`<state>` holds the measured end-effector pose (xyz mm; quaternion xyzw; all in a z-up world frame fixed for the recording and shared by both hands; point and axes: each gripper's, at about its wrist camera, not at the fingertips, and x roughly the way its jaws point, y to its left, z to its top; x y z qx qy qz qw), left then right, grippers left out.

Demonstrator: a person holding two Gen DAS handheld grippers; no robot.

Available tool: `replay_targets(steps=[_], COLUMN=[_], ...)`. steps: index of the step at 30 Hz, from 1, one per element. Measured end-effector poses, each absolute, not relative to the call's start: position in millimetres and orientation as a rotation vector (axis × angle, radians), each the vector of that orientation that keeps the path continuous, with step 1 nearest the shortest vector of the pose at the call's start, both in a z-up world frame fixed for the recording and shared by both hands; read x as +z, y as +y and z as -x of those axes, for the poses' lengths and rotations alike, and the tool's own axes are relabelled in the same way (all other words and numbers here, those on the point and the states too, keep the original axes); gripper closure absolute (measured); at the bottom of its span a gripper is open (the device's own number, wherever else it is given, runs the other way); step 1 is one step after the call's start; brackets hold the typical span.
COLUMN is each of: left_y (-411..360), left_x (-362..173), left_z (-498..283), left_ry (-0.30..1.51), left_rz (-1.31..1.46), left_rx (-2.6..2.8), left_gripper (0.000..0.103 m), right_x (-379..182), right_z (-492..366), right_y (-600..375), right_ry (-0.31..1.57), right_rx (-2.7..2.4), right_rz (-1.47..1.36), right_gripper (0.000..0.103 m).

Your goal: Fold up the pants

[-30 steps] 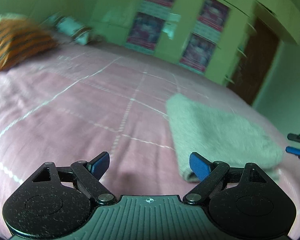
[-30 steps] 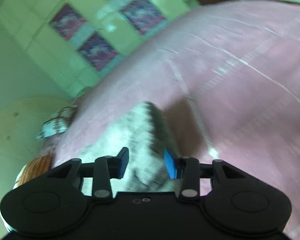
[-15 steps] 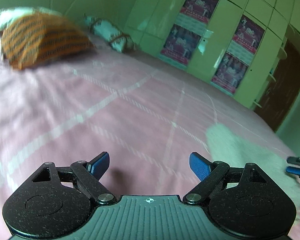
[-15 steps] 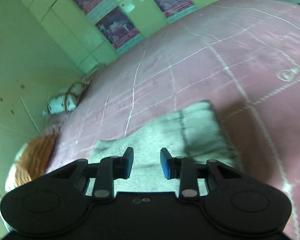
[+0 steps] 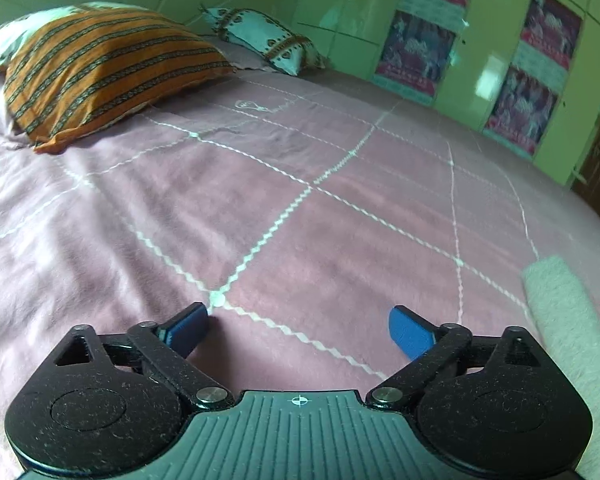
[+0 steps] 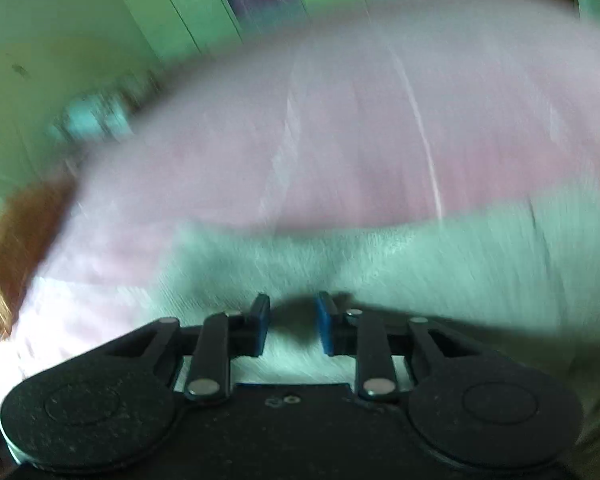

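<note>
Two grippers hang over a pink bedspread; the left gripper has just been opening, jaws wide and released, nothing between them; folded grey pants lie right of its jaws; the right gripper, just closing, shows a narrow gap over the pants, pinching nothing; beyond, an orange pillow.

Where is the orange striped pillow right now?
In the left wrist view, the orange striped pillow lies at the upper left, at the head of the pink bedspread, just left of the white patterned pillow.
</note>
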<state>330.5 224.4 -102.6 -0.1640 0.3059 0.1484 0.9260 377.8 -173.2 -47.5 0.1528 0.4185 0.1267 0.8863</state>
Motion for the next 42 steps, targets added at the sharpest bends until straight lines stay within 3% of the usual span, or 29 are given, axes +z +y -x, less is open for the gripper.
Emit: replay_targets(steps=[2, 7, 10, 17, 19, 29, 32, 34, 42], left_y=[219.6, 216.7, 215.5, 213.9, 214.1, 211.1, 208.7, 206.6, 157.9], left_x=[-102.0, -99.8, -99.7, -100.1, -100.2, -101.7, -101.5, -97.4, -71.4], left_z=[-330.0, -328.3, -327.4, -330.0, -330.9, -332.7, -332.8, -330.2, -335.7], left_ry=[0.634, 0.634, 0.638, 0.645, 0.648, 0.660, 0.665, 0.663, 0.652], left_rz=[0.310, 0.308, 0.301, 0.280, 0.273, 0.231, 0.211, 0.233, 0.373], left_rx=[0.307, 0.320, 0.323, 0.329, 0.328, 0.331, 0.334, 0.299, 0.007], left_gripper=[0.005, 0.004, 0.004, 0.004, 0.004, 0.001, 0.000, 0.000, 0.000], right_x=[-41.7, -15.8, -41.0, -23.8, -46.7, -6.1, 2.8, 3.3, -19.5], right_z=[-372.9, -347.0, -362.8, -352.3, -365.3, -312.5, -291.6, -281.7, -278.1], right_y=[-179.1, -176.8, -166.8, -169.0, -161.9, -222.4, -256.0, -279.4, -331.4], right_ry=[0.845, 0.688, 0.829, 0.705, 0.843, 0.600, 0.552, 0.535, 0.625], right_rx=[0.268, 0.309, 0.272, 0.301, 0.303, 0.286, 0.224, 0.164, 0.171], right_rz=[-0.354, -0.308, -0.252, -0.308, -0.249, -0.378, -0.358, -0.341, -0.419], right_gripper=[0.093, 0.081, 0.083, 0.079, 0.080, 0.077, 0.067, 0.042, 0.035])
